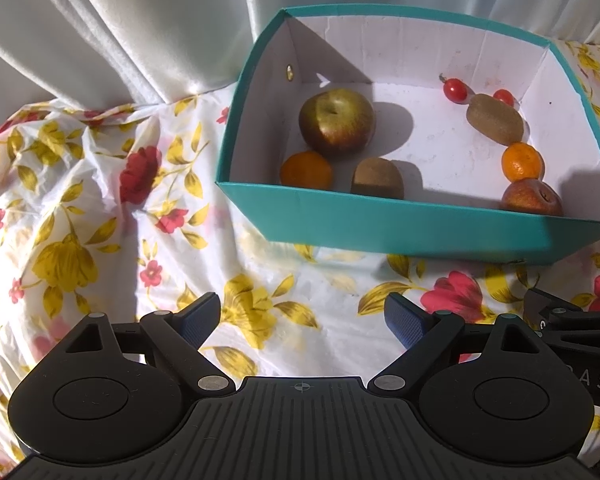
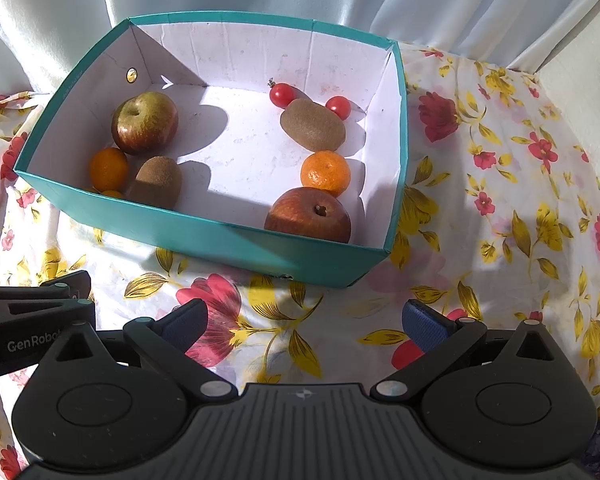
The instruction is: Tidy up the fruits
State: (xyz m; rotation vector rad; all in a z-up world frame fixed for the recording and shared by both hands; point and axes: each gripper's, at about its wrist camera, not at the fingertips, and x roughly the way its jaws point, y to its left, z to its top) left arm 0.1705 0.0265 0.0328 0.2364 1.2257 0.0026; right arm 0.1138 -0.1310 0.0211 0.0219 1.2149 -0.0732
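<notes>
Both tools, left tool (image 1: 302,316) and right tool (image 2: 306,320), stand wide and empty before the box (image 2: 236,236). The fruits lie inside, ahead. The red apple (image 2: 308,216) is nearest to the right tool.

My two black grippers, left gripper (image 1: 302,314) and right gripper (image 2: 304,322), have blue finger pads (image 2: 422,326). The box (image 2: 228,236) is teal outside, white inside. It holds a green-red apple (image 2: 145,122), a red apple (image 2: 308,214), bright orange mandarins (image 2: 326,172), brown kiwis (image 2: 313,124) and red cherry tomatoes (image 2: 282,94). The tablecloth (image 2: 500,200) is white with red and yellow flowers. The curtain (image 1: 120,28) is white.
</notes>
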